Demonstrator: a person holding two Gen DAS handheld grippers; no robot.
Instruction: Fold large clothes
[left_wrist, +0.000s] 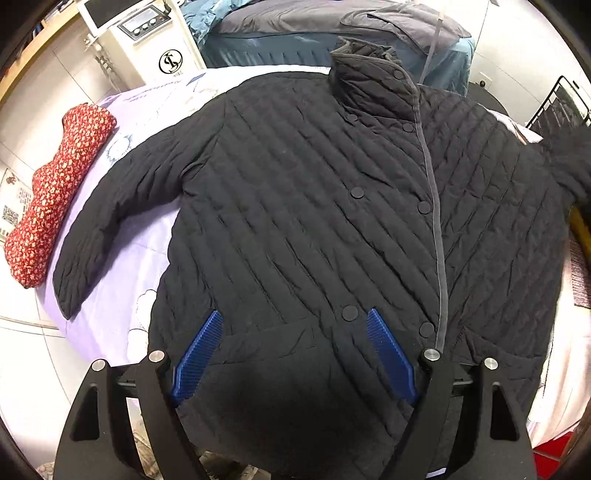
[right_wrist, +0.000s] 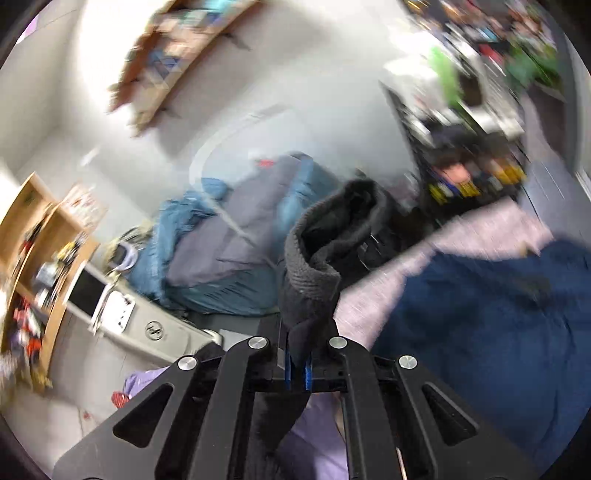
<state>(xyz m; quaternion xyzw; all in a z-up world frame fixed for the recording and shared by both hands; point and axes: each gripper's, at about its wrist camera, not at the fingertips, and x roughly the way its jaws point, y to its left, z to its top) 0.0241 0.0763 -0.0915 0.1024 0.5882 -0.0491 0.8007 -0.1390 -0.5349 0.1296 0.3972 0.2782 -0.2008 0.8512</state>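
The jacket (left_wrist: 295, 221) is matt, quilted black cloth with smooth round snaps, and the left gripper (left_wrist: 295, 354) has ribbed blue plastic pads (left_wrist: 391, 354).

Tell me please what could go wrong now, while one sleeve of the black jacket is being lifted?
1. The right gripper pinches only the knit edge of the sleeve cuff; it may slip out during fast motion, as that view is blurred.
2. The left gripper hovers open over the hem of the jacket, so nothing pins the body; pulling the sleeve could drag it across the lilac bedsheet.
3. The red floral cushion lies beside the other sleeve and might catch it.
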